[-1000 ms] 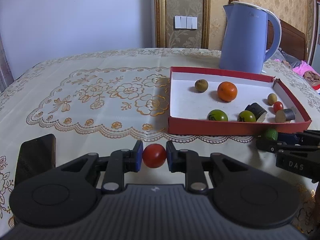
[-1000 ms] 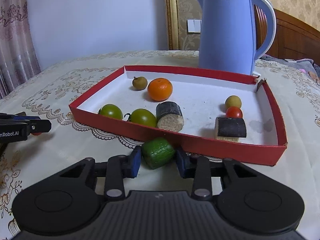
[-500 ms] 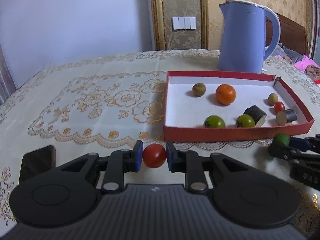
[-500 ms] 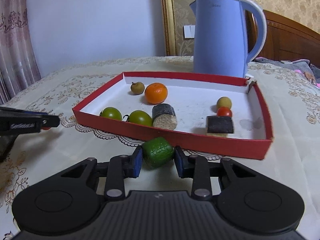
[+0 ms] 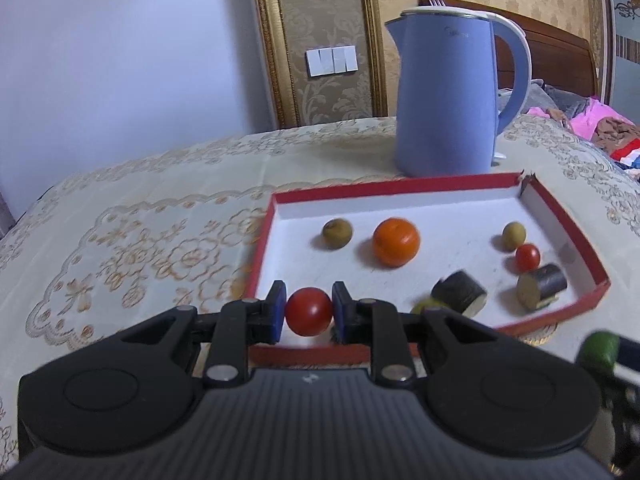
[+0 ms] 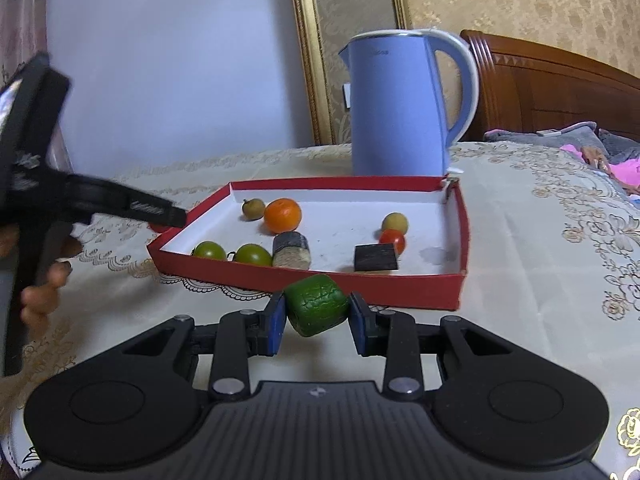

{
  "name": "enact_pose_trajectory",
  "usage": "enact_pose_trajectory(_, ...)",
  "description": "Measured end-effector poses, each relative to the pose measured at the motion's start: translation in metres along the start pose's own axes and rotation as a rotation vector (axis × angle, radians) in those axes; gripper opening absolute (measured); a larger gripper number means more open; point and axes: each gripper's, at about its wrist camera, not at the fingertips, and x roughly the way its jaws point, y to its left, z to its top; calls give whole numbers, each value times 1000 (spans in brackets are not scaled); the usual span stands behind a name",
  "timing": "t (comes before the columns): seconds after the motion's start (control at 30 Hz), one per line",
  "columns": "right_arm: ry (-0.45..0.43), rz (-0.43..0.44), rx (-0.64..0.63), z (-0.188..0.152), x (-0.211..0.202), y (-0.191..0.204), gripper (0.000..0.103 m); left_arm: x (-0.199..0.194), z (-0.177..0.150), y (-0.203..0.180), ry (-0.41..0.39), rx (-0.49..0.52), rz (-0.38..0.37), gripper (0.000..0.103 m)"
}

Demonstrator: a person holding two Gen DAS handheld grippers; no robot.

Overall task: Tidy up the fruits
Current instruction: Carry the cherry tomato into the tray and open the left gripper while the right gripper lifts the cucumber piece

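The left tongs [image 5: 308,312] are clenched on a red cherry tomato [image 5: 308,311], both blue pads pressing its sides, and they hold it in the air over the near left corner of the red tray [image 5: 568,236]. The right tongs [image 6: 316,312] are clenched on a green chunk [image 6: 318,304] with a wrinkled skin, held tilted just in front of the tray's near wall, above the counter [image 6: 540,280].

Seen from the right wrist, the left tongs come in from the left edge as a dark blurred arm, with fingers [image 6: 40,296] of the person's hand wrapped round the handle below it.

The tray sits on the counter's embroidered cloth, toward the far right part of it. Inside, along the near wall, lie two green tomatoes [image 6: 210,250] side by side, then a dark-skinned cylinder [image 6: 291,249] with a pale cut end, just beside them. Farther right a second dark piece [image 6: 376,257] lies near the near wall, with a small red tomato [image 6: 394,240] touching or almost touching it behind, and a yellowish round fruit [image 6: 395,223] just behind that. Toward the far left corner an orange [image 6: 282,215] rests beside a small brownish fruit [image 6: 253,209].

Behind the tray's far wall a blue kettle [image 6: 400,108] stands upright on the counter, handle to the right. Beyond the counter's right edge lies a heap of pink and grey cloth [image 5: 588,124].
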Motion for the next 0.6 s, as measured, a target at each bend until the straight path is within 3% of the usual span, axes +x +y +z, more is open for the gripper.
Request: enact_pose_trajectory(0.6,-18,-3,33,-8,-13,-11,33,57,41,-46,16,56,10,23)
